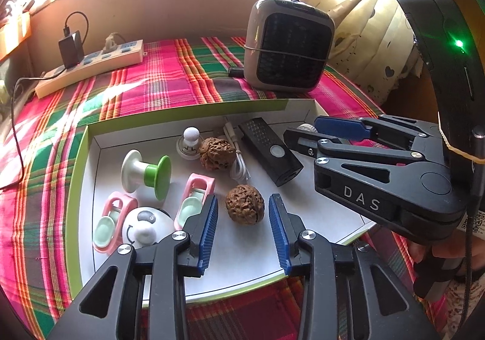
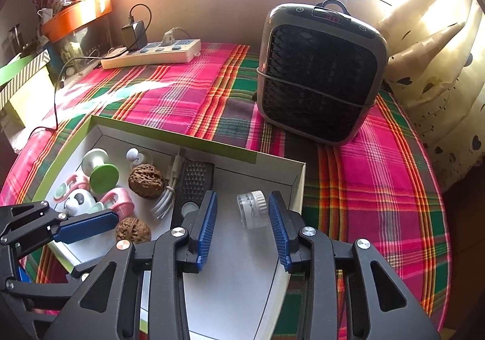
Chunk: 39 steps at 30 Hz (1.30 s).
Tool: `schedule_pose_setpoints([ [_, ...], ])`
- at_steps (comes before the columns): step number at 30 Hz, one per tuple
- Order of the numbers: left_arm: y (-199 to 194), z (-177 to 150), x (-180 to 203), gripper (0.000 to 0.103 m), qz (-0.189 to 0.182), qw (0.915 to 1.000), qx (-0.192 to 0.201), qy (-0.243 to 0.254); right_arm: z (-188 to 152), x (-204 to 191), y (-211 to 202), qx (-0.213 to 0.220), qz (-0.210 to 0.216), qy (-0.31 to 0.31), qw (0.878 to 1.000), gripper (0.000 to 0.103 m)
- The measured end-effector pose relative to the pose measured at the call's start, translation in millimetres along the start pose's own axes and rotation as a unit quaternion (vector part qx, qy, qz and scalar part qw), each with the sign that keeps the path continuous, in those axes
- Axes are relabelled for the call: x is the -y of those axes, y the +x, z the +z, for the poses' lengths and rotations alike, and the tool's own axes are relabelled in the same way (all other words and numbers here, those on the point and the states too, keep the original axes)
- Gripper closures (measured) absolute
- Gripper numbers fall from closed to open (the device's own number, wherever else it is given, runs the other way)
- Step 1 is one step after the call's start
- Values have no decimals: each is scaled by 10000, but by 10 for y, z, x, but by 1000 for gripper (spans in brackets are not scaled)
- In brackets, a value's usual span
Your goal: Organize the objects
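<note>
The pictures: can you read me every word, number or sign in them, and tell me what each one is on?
"DAS": white letters on the side of the right gripper.
Red lit digits on the top panel of the heater: too blurred to read.
Square code sticker at the right edge of the left wrist view, beside the right gripper's body: too small to read.
Nothing else carries readable text.

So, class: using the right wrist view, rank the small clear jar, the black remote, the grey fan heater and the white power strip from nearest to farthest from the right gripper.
1. Small clear jar, between the open jaws of the right gripper.
2. Black remote, just left, in the tray.
3. Grey fan heater, behind, to the right.
4. White power strip, far back left.
</note>
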State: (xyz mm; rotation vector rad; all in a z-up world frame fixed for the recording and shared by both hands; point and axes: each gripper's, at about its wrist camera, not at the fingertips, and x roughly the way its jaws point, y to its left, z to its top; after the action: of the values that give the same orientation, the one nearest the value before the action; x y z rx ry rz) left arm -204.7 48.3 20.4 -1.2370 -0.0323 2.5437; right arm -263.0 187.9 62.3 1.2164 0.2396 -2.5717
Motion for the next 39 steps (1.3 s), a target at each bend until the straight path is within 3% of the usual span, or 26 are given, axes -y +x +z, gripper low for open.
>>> schedule_pose_setpoints([
  [26,-724,-423,49,69,739,9959,522,-71,-475,-306,-731,423,245,516,9975,56],
  [39,-834,-833,-44,68,969,9942,446,-165,-891,-473,-858,279,335,485,9979,52],
])
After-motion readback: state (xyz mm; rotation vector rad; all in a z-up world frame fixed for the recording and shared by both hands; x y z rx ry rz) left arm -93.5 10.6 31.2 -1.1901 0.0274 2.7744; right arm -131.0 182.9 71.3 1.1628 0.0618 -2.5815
